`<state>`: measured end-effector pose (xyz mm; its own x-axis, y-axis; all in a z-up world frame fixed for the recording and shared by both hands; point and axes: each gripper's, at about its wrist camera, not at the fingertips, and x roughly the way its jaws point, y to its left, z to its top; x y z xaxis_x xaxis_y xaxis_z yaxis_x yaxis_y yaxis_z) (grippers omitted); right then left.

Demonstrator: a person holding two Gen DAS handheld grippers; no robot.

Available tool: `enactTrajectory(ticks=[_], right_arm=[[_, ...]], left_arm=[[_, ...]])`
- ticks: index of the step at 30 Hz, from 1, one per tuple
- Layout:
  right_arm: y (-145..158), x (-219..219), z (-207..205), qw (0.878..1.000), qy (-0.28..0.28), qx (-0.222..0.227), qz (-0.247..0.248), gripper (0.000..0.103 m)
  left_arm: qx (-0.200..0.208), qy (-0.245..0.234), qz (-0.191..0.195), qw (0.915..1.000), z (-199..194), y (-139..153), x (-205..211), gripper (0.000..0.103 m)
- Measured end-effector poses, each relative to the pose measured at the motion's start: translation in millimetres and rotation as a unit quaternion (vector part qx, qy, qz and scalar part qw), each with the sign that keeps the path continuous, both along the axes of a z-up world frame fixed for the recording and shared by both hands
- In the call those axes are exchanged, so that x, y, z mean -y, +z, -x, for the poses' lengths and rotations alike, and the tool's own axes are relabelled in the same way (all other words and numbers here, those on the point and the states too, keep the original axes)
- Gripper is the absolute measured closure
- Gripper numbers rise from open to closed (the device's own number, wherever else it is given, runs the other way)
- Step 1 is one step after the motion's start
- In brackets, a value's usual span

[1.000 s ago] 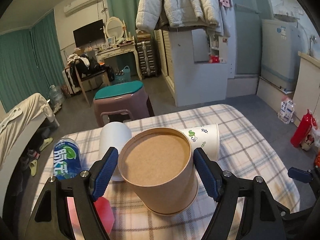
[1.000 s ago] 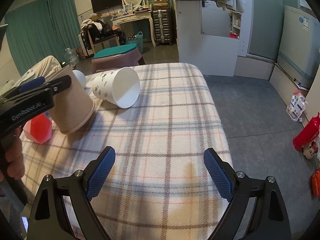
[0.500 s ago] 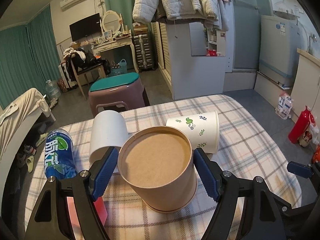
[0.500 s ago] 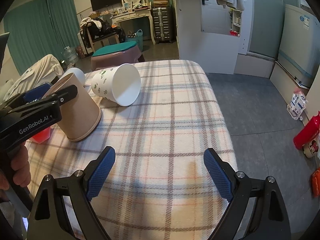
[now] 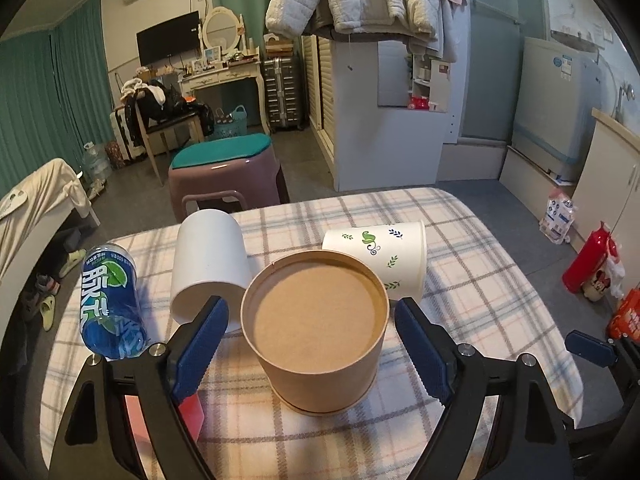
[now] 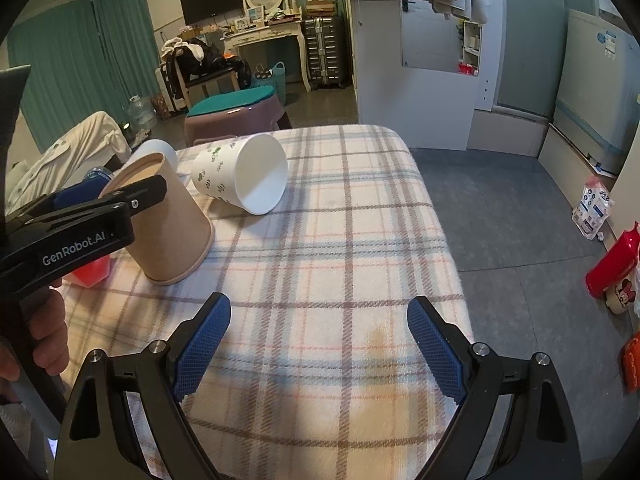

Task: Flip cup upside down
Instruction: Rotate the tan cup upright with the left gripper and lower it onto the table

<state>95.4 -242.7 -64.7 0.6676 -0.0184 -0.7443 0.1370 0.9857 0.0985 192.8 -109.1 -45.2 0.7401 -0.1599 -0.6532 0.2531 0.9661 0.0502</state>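
Observation:
A brown paper cup stands upside down on the plaid tablecloth, rim down and base up. It also shows in the right wrist view. My left gripper is open, with a blue pad on each side of the cup and a small gap to each. My right gripper is open and empty over the tablecloth, to the right of the cup and nearer me.
A white leaf-printed paper cup lies on its side behind the brown cup, also in the right wrist view. A plain white cup, a blue can and a red object sit left. Table edges drop to the floor at right.
The brown cup went from tilted in my left gripper to standing rim down on the cloth. The left jaws have opened slightly off its sides. The right gripper held still.

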Motion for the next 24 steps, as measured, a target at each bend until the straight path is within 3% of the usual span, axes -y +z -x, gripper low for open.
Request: enactTrajectory(ticks=[12, 24], right_arm=[[25, -3, 22, 0.999, -0.007, 0.032, -0.003, 0.013], [61, -10, 52, 0.996, -0.003, 0.092, 0.004, 0.013]], left_arm=[[-0.008, -0.002, 0.050, 0.9987, 9, 22, -15, 0.015], [0.047, -0.009, 0.077, 0.9959, 40, 79, -37, 0.015]])
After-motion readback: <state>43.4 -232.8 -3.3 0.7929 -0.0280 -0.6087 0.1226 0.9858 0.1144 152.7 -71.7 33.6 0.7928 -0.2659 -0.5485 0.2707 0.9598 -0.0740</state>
